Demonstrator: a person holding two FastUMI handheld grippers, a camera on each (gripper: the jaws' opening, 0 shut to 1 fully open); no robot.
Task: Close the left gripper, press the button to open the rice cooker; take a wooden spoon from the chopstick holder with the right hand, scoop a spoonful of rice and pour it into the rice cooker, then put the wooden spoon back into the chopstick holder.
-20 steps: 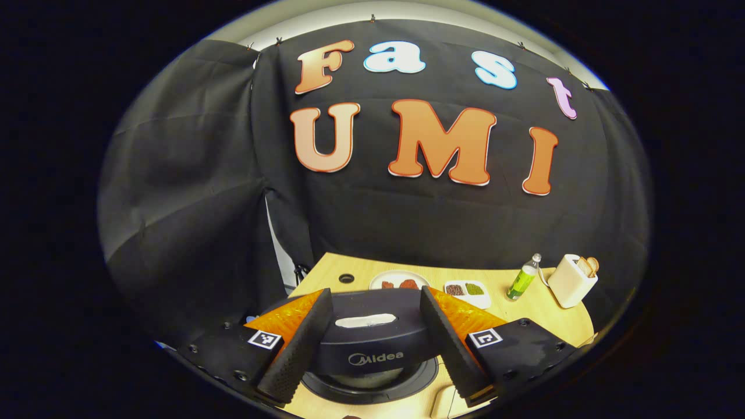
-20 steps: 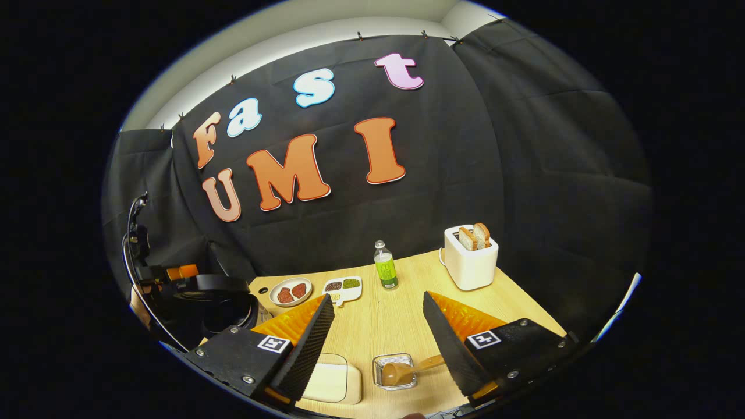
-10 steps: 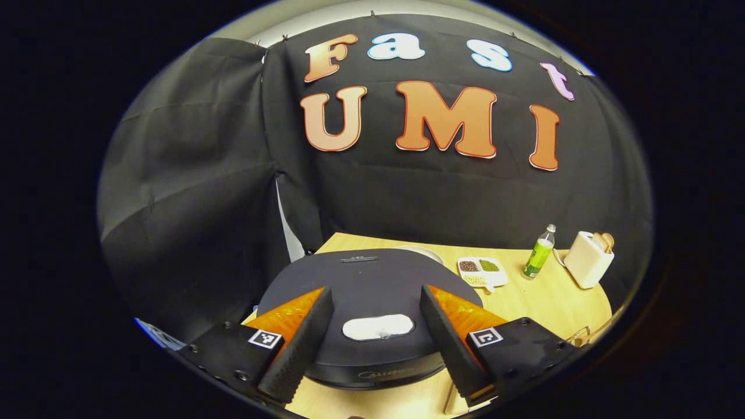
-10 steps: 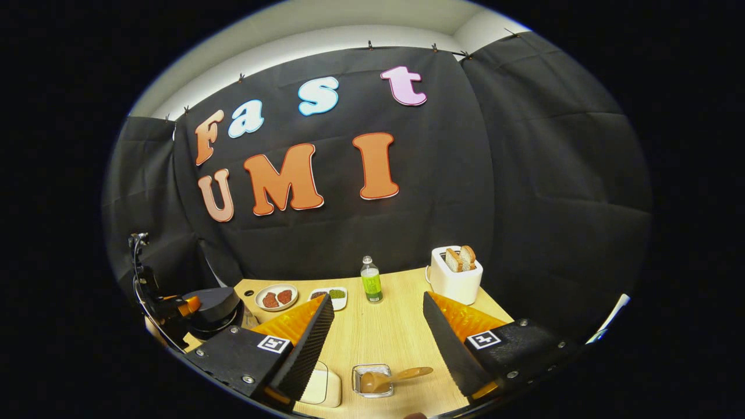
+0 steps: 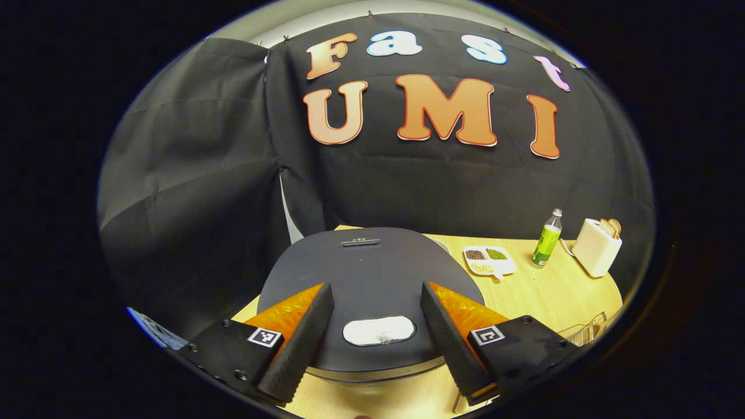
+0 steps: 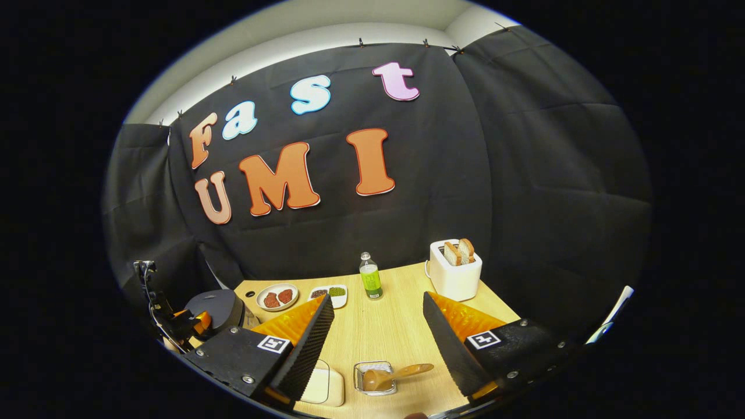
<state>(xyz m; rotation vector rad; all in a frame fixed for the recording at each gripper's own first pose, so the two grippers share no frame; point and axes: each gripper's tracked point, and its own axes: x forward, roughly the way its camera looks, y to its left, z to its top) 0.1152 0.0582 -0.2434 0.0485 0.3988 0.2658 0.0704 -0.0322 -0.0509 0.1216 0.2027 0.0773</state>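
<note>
Hovering over the closed rice cooker [image 5: 372,273], the left gripper [image 5: 372,334] had its fingers spread wide apart, grasping nothing. The cooker's dark round lid lay flat beneath them, and the pale oval button [image 5: 378,330] sat between the two fingers, though whether either touched the lid could not be told. The cooker stood at the left end of the light wooden tabletop [image 5: 553,291].

In the right gripper view, the right gripper [image 6: 375,343] was likewise released, its fingers well apart above the near part of the tabletop and holding nothing. Between them, low down, stood a small clear holder [image 6: 375,378] with the wooden spoon [image 6: 396,375] lying in it, bowl inside and handle sticking out toward the right finger. Just beside the holder, to its left, sat a shallow pale dish [image 6: 326,387], partly hidden by the left finger.

Farther back along the tabletop were a round plate [image 6: 277,297] of reddish pieces, a divided white tray [image 6: 332,294] of grains, a green bottle [image 6: 370,278] and a white toaster [image 6: 455,271] with two slices of bread upright in it.
</note>
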